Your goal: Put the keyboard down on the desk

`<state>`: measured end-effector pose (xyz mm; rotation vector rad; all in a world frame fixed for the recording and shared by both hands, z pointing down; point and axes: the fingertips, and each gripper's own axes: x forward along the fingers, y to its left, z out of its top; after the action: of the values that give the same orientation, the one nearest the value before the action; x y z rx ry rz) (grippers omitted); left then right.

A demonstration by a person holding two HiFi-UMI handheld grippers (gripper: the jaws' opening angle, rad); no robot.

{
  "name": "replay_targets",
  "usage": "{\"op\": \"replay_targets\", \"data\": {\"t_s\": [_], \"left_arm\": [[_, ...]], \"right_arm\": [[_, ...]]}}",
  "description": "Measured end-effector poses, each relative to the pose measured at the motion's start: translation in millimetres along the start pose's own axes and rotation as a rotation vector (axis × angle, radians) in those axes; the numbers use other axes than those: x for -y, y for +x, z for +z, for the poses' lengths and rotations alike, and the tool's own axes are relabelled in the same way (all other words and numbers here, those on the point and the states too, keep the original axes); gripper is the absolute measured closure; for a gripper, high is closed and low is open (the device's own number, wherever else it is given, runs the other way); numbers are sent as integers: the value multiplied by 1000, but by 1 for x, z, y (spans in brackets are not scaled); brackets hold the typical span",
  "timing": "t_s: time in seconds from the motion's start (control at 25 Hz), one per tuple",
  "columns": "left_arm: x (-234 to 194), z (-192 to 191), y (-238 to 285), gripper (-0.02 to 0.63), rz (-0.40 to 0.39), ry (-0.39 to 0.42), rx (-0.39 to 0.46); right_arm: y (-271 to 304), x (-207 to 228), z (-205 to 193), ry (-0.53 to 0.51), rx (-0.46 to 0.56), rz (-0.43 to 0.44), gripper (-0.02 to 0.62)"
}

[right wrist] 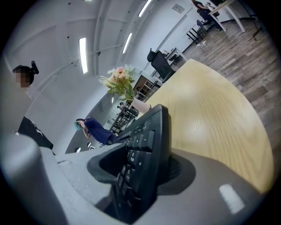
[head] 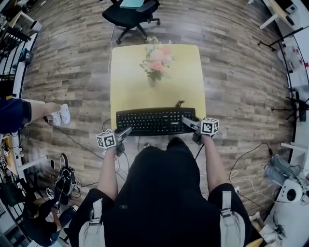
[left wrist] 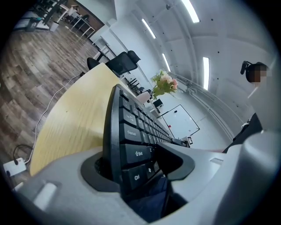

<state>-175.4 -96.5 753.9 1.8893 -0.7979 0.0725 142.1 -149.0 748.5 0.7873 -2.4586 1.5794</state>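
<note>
The black keyboard (head: 154,120) lies flat along the near edge of the yellow desk (head: 130,82). My left gripper (head: 126,131) reaches in at its left end, and my right gripper (head: 186,121) at its right end. In the left gripper view the keyboard's (left wrist: 131,127) end with the Shift and Ctrl keys sits between the jaws of the left gripper (left wrist: 131,165); a slight gap shows at the key side. The right gripper (right wrist: 140,171) likewise straddles the keyboard's (right wrist: 145,145) other end, with its jaws loosely around it.
A vase of pink flowers (head: 157,60) stands on the desk's far middle. A black office chair (head: 133,14) is behind the desk. A seated person's leg (head: 48,111) and bags (head: 63,181) are at the left, with cables (head: 241,169) on the wooden floor.
</note>
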Motion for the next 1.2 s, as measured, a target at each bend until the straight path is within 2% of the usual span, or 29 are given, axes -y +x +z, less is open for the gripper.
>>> {"op": "replay_targets", "data": {"t_s": [0.32, 0.52, 0.88, 1.08, 1.2], "left_arm": [[-15, 5, 6, 345, 66, 43, -48], [-20, 9, 10, 336, 81, 44, -51], [-38, 18, 14, 311, 163, 94, -80], [-45, 19, 17, 302, 200, 103, -88], [-46, 20, 18, 301, 203, 114, -78]], "right_arm": [[8, 12, -1, -20, -56, -53, 344], [14, 17, 4, -27, -64, -71, 336], [26, 28, 9, -63, -102, -138, 310], [29, 33, 9, -64, -100, -173, 296], [29, 33, 14, -104, -78, -193, 288]]}}
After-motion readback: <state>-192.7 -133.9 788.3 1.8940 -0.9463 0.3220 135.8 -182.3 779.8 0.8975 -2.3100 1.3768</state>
